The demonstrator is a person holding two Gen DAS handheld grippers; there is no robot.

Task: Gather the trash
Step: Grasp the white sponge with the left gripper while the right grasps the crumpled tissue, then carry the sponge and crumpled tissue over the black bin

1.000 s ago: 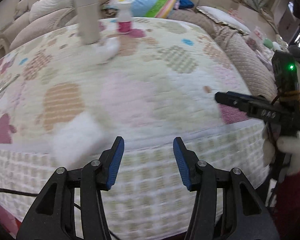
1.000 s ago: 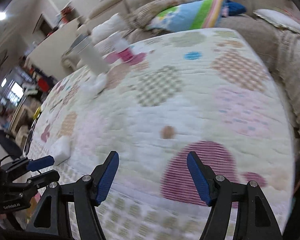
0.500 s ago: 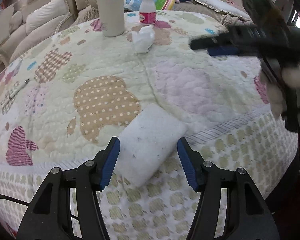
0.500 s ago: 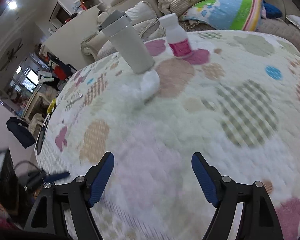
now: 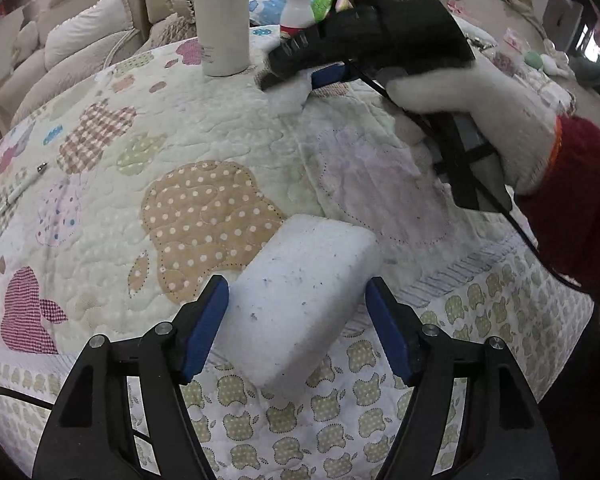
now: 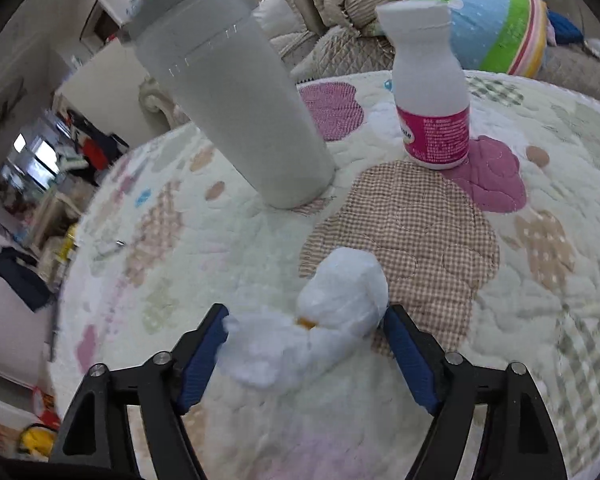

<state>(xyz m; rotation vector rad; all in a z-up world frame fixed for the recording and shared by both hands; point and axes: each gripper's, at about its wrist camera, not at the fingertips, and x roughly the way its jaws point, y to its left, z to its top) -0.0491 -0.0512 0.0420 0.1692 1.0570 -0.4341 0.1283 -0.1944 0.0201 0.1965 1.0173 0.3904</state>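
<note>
Left claw [image 5: 296, 330]: spread astride white foam block [image 5: 300, 300]. Right claw [image 6: 306, 354]: spread astride crumpled white tissue [image 6: 320, 328]. Advice: centre, close gently.

Quilt [image 5: 204, 208]: stitched cloth, matt. Foam block [image 5: 300, 300]: white, speckled, rough. Crumpled tissue [image 6: 320, 328]: soft paper. Bottle [image 6: 430, 96]: smooth plastic. Glove [image 5: 500, 112]: knit.

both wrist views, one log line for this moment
left gripper: open around white block | right gripper: open around crumpled tissue

A crumpled white tissue [image 6: 320, 328] was framed between the spread fingers of the right gripper [image 6: 306, 354], near a grey tumbler [image 6: 236, 100].
</note>
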